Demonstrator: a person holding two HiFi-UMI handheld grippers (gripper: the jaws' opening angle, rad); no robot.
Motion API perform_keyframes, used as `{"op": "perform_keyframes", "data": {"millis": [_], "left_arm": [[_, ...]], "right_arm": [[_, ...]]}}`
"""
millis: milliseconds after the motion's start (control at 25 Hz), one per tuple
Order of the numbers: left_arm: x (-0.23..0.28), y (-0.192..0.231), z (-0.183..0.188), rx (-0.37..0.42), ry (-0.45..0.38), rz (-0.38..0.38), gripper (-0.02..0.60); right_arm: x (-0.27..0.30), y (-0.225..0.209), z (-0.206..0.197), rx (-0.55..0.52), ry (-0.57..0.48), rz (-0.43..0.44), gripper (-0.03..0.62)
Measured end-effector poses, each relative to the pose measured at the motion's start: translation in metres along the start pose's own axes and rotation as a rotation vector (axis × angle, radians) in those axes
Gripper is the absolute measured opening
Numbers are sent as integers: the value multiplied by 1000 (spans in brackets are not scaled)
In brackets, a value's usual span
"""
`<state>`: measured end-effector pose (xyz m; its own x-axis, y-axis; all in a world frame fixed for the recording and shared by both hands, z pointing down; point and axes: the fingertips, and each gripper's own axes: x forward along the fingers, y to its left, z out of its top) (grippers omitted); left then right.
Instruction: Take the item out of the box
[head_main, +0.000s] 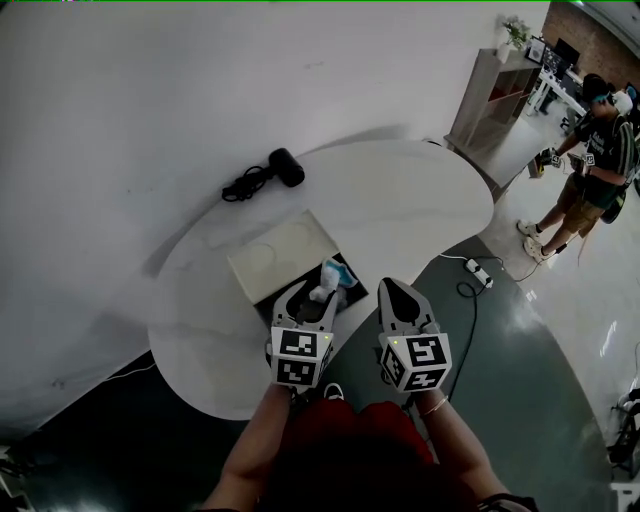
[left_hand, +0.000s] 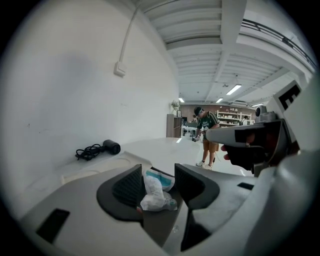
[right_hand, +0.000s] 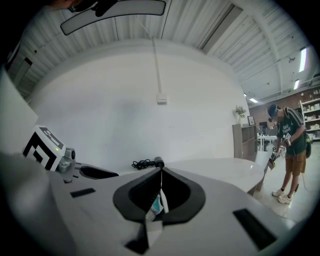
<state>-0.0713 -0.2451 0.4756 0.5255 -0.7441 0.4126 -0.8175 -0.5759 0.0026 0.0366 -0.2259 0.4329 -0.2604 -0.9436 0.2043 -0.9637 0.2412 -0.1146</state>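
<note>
The left gripper (head_main: 318, 290) grasped a crumpled white-and-teal plastic packet (head_main: 330, 280) at the dark mouth of an open black box with a cream lid (head_main: 285, 255) on the round white table (head_main: 400, 200). The right gripper (head_main: 392, 286) hovered just beside it, its jaws clenched on nothing. A black hair dryer with a coiled cord (head_main: 280, 168) lay well apart, by the wall.

The left tool (head_main: 318, 292) and right tool (head_main: 392, 287), lower centre, are pale grey shells with black pads and black-and-white marker cubes. Red garment (head_main: 345, 432); thin bracelet (head_main: 436, 405).
</note>
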Motion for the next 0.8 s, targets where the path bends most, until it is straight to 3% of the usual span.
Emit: {"op": "perform_keyframes", "data": {"millis": [480, 800], "left_arm": [[27, -5, -18, 46, 117, -25, 186], [42, -6, -27, 71, 191, 11, 188]], "right_arm": [[0, -20, 3, 5, -4, -39, 15], [21, -35, 7, -2, 6, 21, 15]]}}
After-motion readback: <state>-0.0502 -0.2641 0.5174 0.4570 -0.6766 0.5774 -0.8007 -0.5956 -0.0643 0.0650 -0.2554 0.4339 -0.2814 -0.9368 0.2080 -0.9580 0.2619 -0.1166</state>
